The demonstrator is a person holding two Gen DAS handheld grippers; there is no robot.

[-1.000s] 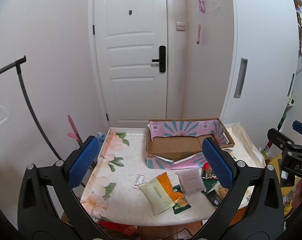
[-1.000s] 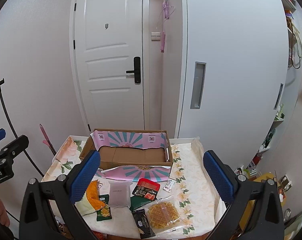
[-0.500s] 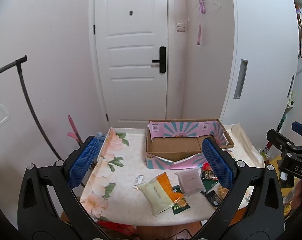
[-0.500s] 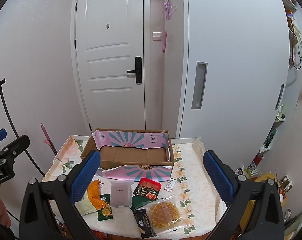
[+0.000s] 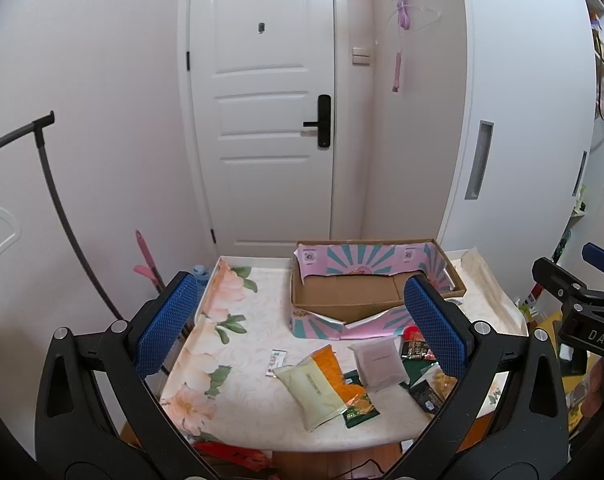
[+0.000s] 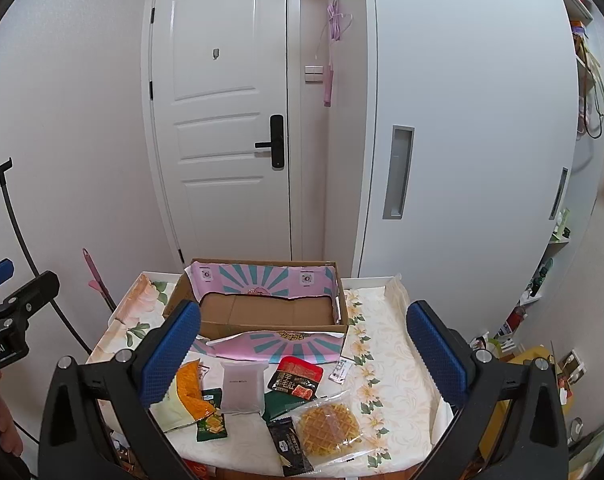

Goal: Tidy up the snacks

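An open cardboard box (image 5: 343, 300) (image 6: 270, 312) with pink and teal flaps stands at the back of a small floral-cloth table (image 5: 230, 360) (image 6: 385, 360). Snack packets lie in front of it: a pale green packet (image 5: 309, 390), an orange packet (image 6: 192, 390), a translucent pink-grey packet (image 5: 379, 362) (image 6: 242, 386), a red and black packet (image 6: 298, 378), a waffle in clear wrap (image 6: 327, 428) and small dark packets (image 6: 290, 446). My left gripper (image 5: 302, 328) and right gripper (image 6: 305, 356) are both open and empty, held above the table's near edge.
A white door (image 6: 226, 120) and white sliding wardrobe (image 6: 461, 140) stand behind the table. A black curved rack pole (image 5: 54, 200) is at the left. Shelves and clutter (image 6: 541, 340) fill the floor at the right.
Both grippers have drifted very slightly; the view is nearly the same. Nothing on the table has moved.
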